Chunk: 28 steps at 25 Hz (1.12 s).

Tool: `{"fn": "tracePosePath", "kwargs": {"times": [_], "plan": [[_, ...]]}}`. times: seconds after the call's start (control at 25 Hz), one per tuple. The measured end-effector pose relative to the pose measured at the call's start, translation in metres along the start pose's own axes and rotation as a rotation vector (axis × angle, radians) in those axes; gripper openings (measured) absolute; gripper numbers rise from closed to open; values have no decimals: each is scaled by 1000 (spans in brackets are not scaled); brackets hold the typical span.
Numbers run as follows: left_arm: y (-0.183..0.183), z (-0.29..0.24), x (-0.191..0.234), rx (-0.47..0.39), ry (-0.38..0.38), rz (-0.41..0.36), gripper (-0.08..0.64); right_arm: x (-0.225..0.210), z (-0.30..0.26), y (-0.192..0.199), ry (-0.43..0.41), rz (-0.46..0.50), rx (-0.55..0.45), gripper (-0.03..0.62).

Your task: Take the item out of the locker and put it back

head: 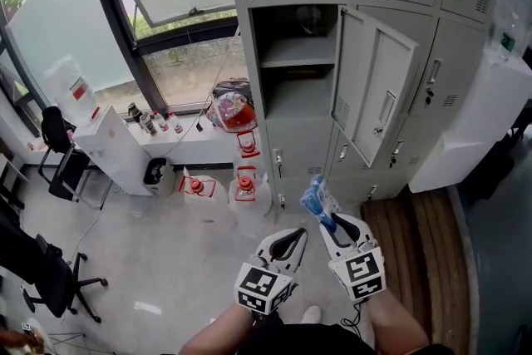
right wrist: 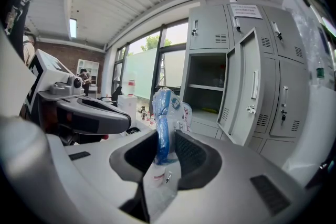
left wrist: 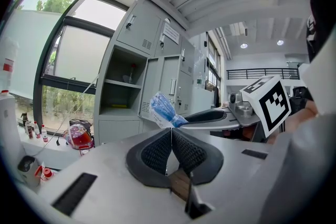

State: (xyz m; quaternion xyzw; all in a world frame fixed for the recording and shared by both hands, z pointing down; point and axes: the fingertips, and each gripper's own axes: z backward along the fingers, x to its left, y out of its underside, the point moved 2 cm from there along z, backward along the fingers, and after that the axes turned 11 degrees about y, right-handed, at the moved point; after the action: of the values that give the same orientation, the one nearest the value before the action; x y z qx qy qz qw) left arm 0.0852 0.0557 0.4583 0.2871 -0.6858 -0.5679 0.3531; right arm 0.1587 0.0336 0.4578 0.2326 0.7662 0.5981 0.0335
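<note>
The right gripper (right wrist: pixel 165 149) is clamping a blue packet (right wrist: pixel 164 123) wrapped in a clear bag, its jaws pressing on the packet's lower half while the top is sticking up above them. The left gripper (left wrist: pixel 171 134) is resting just beside it with its jaws closed together on nothing. Both are hanging well apart from the locker (head: pixel 295 71), whose door (head: pixel 374 91) is standing open to the right, so the packet is out in the air in front of the open compartment, not inside it.

Judging from this, the return trip is the step in hand. Doing it well is likely meaning carrying the packet in level, entering left of the open door rather than brushing its edge, and lowering it onto the shelf (head: pixel 297 58) or the compartment floor before letting the jaws part, since the loose bag may be slipping or snagging.

What the blue thing actually is cannot be made out through the wrapping. The bag's tail is disappearing into the gripper's throat. Something dim is sitting at the back of the upper shelf, too dark to name.
</note>
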Motion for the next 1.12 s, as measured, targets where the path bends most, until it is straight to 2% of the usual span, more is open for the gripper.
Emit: {"fn": "tracePosePath", "kwargs": {"times": [0.4,1.12], "plan": [[-15,6,37,-3,26,-26,17,8,-36,-20,27,14,5,158],[-53,6,163,-12,149,-108,17,13,-169,-92,159,81,8,158]]}}
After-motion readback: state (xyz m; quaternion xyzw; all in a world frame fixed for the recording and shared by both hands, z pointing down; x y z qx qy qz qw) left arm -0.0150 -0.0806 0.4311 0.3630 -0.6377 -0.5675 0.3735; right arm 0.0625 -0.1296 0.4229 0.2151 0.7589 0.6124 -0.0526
